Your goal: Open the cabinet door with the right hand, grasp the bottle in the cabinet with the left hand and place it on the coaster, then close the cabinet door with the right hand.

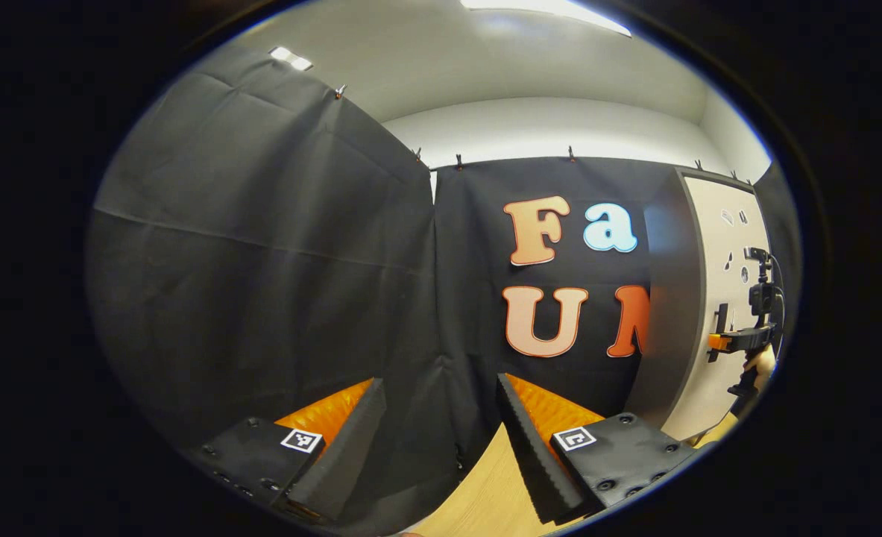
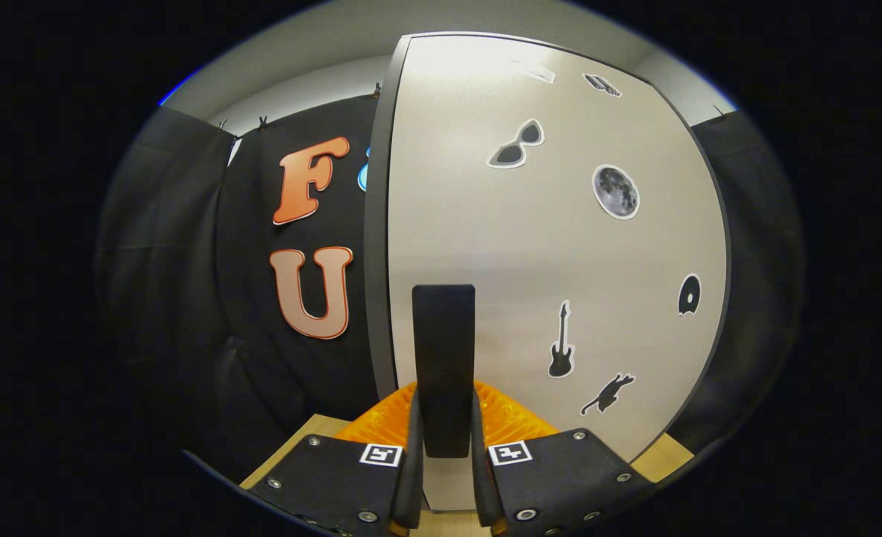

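Observation:
The cabinet door [image 2: 560, 246] is pale with several dark stickers and stands closed before me in the right gripper view. Its dark upright handle [image 2: 444, 358] sits between both fingers of my right gripper [image 2: 444, 440], which is shut on it. In the left gripper view the cabinet [image 1: 716, 298] stands at the far right, and there the right gripper [image 1: 739, 339] and a hand meet the door at the handle. My left gripper [image 1: 441, 425] is open, held above the wooden table [image 1: 485, 492], with nothing between its fingers.
Black cloth walls [image 1: 262, 261] close in the booth to the left and behind. The cabinet's dark side panel [image 1: 668, 298] faces the left gripper. The wooden tabletop's edge [image 2: 291, 447] lies just below the right gripper.

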Available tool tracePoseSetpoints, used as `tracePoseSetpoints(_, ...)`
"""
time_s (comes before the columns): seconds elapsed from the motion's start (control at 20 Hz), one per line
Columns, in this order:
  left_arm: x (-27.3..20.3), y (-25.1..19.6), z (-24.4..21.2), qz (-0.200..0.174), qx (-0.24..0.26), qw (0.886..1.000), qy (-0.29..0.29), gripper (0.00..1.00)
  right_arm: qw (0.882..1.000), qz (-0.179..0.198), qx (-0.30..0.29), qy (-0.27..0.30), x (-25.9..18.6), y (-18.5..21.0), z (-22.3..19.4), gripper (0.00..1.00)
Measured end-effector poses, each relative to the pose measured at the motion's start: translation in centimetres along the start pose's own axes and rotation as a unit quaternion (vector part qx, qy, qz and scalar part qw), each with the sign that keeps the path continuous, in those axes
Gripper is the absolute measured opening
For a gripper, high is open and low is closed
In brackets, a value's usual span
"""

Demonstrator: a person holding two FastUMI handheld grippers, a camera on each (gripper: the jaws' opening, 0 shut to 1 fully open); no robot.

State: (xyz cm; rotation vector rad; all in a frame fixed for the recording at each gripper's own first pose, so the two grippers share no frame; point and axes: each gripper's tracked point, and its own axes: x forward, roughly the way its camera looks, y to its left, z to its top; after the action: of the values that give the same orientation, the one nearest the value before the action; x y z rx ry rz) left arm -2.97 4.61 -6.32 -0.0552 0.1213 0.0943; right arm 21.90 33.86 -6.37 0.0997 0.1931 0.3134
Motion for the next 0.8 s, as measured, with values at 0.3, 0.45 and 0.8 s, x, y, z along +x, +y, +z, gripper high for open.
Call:
tracePoseSetpoints(0.3,-1.0,-0.1,2.0,-0.010,-0.005,1.000,-0.018,0.94,1.000,0.017,0.000,-0.002,-3.3,0.5,0.8,0.19)
tracePoseSetpoints(0.45,-2.4,-0.6,3.5,-0.008,-0.003,1.000,-0.029,0.97,1.000,0.019,0.005,-0.008,-6.2,-0.3,0.7,0.19)
tracePoseSetpoints(0.8,-2.4,-4.2,3.4,-0.049,-0.003,0.999,-0.022,0.94,1.000,0.009,0.005,-0.012,-15.5,-5.4,0.1,0.19)
